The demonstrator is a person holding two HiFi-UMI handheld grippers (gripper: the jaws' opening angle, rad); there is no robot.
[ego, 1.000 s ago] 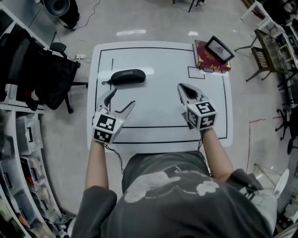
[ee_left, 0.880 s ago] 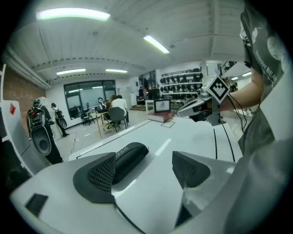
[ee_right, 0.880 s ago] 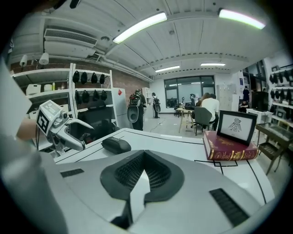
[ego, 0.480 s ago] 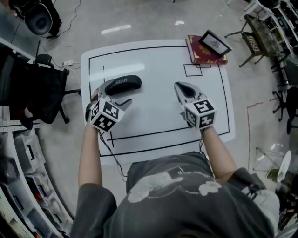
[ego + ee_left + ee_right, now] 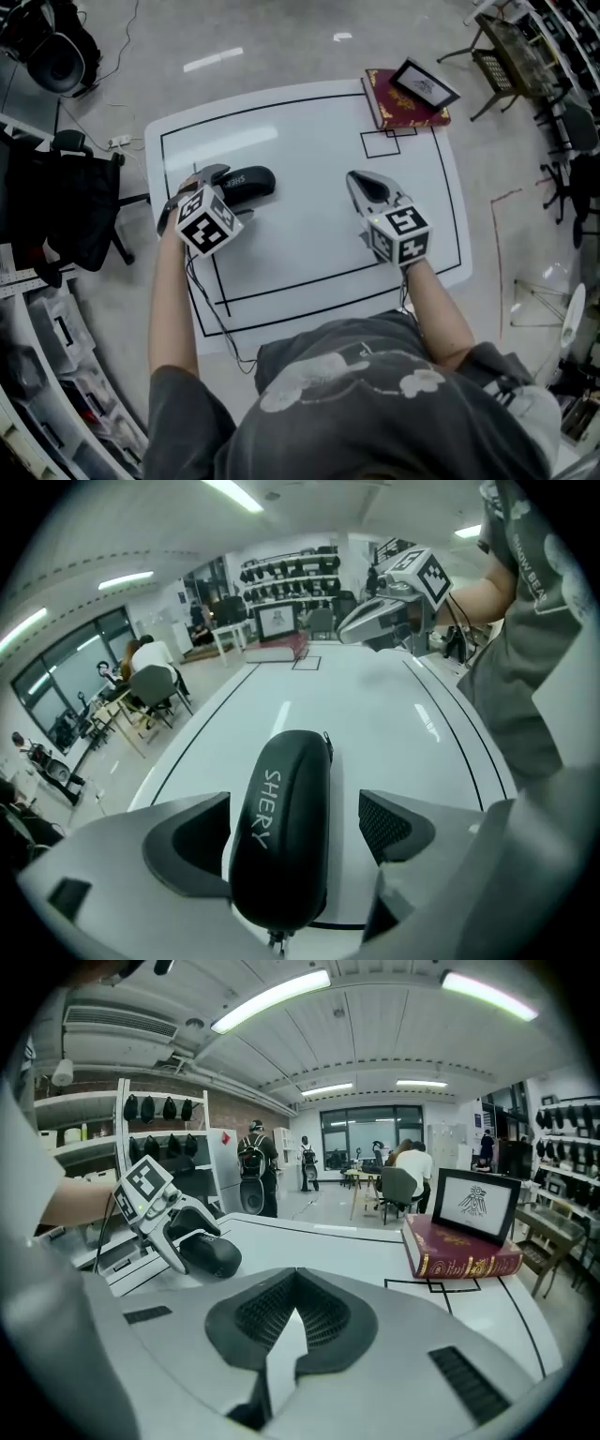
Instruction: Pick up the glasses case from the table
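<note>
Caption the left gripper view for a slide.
Left gripper, jaws just opened wide, straddles the glasses case on the white table.

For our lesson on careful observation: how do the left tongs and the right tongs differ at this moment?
The left tongs stand wide apart, having just been opening; the right tongs are shut together. The left tongs straddle the black oval glasses case lying on the white table, without gripping it yet; the right tongs hold nothing. Both carry a cube with square markers.
</note>
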